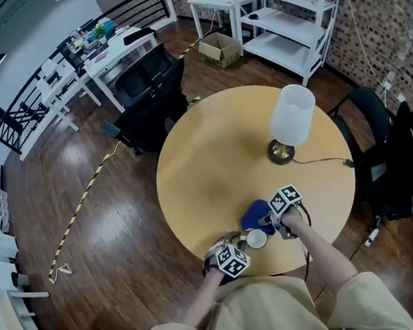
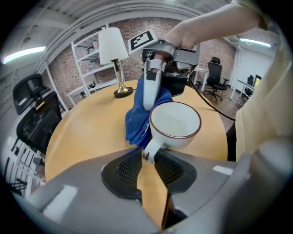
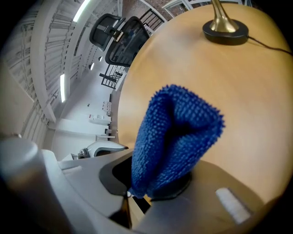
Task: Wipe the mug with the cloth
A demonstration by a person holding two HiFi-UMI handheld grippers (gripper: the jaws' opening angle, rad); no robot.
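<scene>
A white mug (image 2: 176, 124) with a brown rim stands upright on the round wooden table (image 1: 214, 167), near its front edge. The mug's handle (image 2: 150, 148) points at my left gripper (image 2: 149, 161) and sits between its fingertips. The jaws are slightly apart and I see no firm pinch on the handle. My right gripper (image 3: 153, 185) is shut on a folded blue cloth (image 3: 178, 132). In the left gripper view this cloth (image 2: 136, 123) hangs against the mug's far left side. The head view shows the mug (image 1: 256, 239) just below the cloth (image 1: 254, 214).
A table lamp (image 1: 291, 122) with a white shade and brass base stands at the table's back right, its cord (image 1: 320, 162) trailing to the right edge. Black office chairs (image 1: 151, 94) stand beyond the table at the left, and another (image 1: 374, 122) is at the right.
</scene>
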